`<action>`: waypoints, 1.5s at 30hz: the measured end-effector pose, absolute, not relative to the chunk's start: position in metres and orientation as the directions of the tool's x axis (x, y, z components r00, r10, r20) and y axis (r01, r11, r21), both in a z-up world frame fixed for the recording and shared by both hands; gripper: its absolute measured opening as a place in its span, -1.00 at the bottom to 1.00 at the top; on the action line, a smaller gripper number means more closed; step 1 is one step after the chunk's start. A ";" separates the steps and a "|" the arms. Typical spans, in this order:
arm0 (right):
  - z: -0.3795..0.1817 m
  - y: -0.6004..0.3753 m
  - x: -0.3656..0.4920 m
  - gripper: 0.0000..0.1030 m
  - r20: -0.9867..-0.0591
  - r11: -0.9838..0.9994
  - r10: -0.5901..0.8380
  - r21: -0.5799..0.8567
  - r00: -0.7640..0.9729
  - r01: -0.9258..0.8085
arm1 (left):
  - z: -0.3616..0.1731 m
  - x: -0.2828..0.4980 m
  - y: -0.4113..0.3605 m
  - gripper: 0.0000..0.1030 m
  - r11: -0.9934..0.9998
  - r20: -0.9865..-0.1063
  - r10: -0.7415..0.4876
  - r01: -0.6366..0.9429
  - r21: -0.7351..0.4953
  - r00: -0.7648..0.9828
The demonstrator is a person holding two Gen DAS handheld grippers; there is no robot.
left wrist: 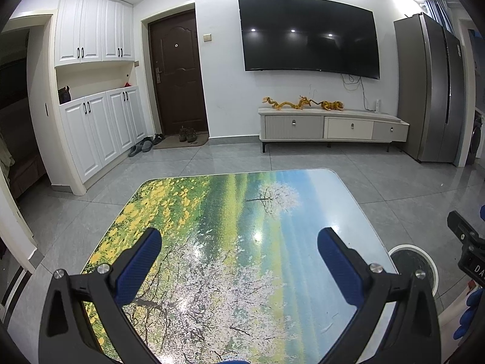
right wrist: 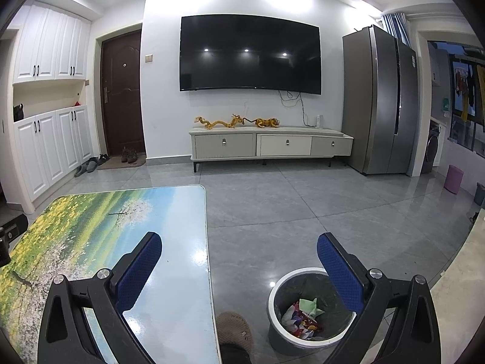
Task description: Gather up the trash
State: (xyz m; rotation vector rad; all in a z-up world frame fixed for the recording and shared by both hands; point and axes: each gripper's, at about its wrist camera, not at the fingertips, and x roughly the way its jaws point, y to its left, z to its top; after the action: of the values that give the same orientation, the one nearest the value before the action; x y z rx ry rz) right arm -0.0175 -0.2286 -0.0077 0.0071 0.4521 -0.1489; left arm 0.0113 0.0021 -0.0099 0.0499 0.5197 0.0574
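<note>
A round grey trash bin with a white rim [right wrist: 279, 330] stands on the floor right of the table. Crumpled colourful wrappers and green paper [right wrist: 303, 315] lie inside it. My right gripper [right wrist: 239, 254] is open and empty, held above the table's right edge and the bin. My left gripper [left wrist: 239, 251] is open and empty above the table [left wrist: 230, 242], which has a flower-field and blossom-tree picture on top. The bin's rim [left wrist: 424, 261] shows at the right in the left wrist view. I see no loose trash on the table.
A TV cabinet [right wrist: 269, 144] with golden figurines stands under a wall TV. A tall grey fridge [right wrist: 379, 100] is at the right, white cupboards [left wrist: 100, 127] and a dark door [left wrist: 178, 72] at the left. A brown slipper [right wrist: 233, 330] lies by the bin.
</note>
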 end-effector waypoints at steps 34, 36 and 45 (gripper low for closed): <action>-0.015 -0.223 -0.022 1.00 -0.424 0.985 -0.167 -0.043 0.890 0.165 | -0.013 0.009 -0.002 1.00 0.997 -0.498 0.047 -0.014 0.070 0.866; -0.015 -0.223 -0.022 1.00 -0.425 0.985 -0.167 -0.043 0.890 0.165 | -0.013 0.011 -0.002 1.00 0.997 -0.499 0.045 -0.012 0.070 0.865; -0.017 -0.222 -0.023 1.00 -0.425 0.986 -0.167 -0.049 0.890 0.162 | -0.016 0.014 -0.005 1.00 0.997 -0.514 0.027 0.014 0.075 0.857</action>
State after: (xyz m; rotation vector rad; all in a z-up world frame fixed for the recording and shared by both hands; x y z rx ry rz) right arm -0.0226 -0.2224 -0.0170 -0.0125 0.4424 -0.1708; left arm 0.0135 -0.0047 -0.0161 0.0767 0.5409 0.0070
